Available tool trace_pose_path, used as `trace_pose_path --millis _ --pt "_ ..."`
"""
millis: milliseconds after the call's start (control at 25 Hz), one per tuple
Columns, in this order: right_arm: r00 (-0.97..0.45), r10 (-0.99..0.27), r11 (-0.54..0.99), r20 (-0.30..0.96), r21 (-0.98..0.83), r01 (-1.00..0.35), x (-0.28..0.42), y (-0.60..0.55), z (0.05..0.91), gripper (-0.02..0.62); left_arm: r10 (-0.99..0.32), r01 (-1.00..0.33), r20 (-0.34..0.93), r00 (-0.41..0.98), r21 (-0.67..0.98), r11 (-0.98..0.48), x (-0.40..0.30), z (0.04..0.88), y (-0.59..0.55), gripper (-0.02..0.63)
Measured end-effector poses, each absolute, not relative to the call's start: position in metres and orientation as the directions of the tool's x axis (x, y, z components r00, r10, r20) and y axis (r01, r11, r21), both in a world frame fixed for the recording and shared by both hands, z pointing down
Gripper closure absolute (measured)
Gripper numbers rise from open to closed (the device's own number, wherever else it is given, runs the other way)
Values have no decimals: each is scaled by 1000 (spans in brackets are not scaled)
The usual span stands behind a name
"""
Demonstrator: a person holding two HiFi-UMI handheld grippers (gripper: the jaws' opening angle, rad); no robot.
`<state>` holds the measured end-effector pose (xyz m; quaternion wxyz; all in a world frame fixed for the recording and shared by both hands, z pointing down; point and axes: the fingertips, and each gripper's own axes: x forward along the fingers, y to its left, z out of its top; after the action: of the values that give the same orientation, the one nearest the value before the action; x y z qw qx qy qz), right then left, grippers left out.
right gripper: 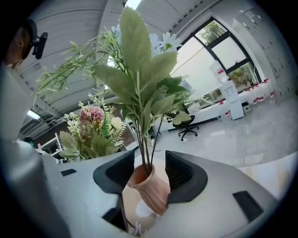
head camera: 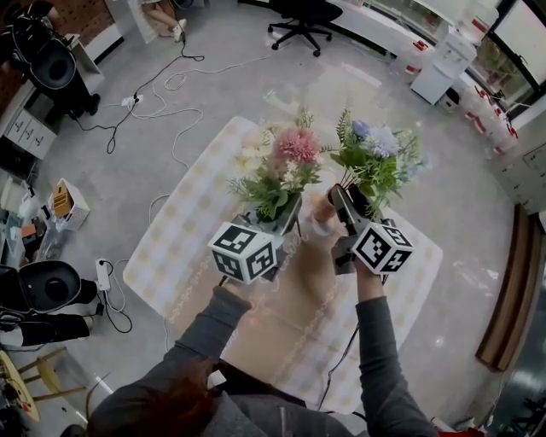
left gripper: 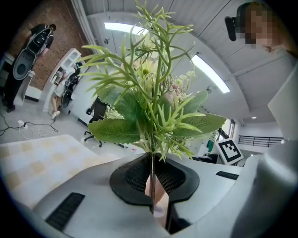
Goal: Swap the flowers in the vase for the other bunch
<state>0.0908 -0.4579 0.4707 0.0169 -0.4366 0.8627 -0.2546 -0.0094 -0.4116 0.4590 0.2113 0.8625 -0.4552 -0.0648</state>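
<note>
A pink-and-cream flower bunch (head camera: pixel 286 166) hangs in my left gripper (head camera: pixel 287 215), whose jaws are shut on its thin green stems (left gripper: pixel 152 181). A peach vase (head camera: pixel 322 207) stands on the checked tablecloth (head camera: pixel 183 218) just right of it. The blue-and-white bunch (head camera: pixel 377 154) stands in the vase with its stems in the neck. My right gripper (head camera: pixel 343 203) is open, with the vase (right gripper: pixel 151 190) leaning between its wide-spread pads. In the right gripper view the pink bunch (right gripper: pixel 91 128) shows to the left. The left gripper view shows the right gripper's marker cube (left gripper: pixel 229 151).
The table stands on a grey floor with loose cables (head camera: pixel 145 94) and a power strip (head camera: pixel 102 274). An office chair (head camera: pixel 303 21) is at the back, a water dispenser (head camera: pixel 444 64) at the back right, and camera gear (head camera: pixel 47 64) at the left.
</note>
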Motion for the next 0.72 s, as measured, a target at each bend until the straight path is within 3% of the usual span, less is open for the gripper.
trace_pose_path --millis 320,480,720 --pt "-618 -770 521 159 -401 -753 86 -468 462 428 -813 -753 76 578 435 -494 -8 463 -417 575" --pt "-618 -770 532 159 -373 -760 83 -468 461 518 -813 -753 81 577 438 -491 -8 466 -416 575" --pt "-626 -763 559 159 -323 -764 80 -465 457 535 -810 -750 82 581 442 -493 -6 465 -412 575"
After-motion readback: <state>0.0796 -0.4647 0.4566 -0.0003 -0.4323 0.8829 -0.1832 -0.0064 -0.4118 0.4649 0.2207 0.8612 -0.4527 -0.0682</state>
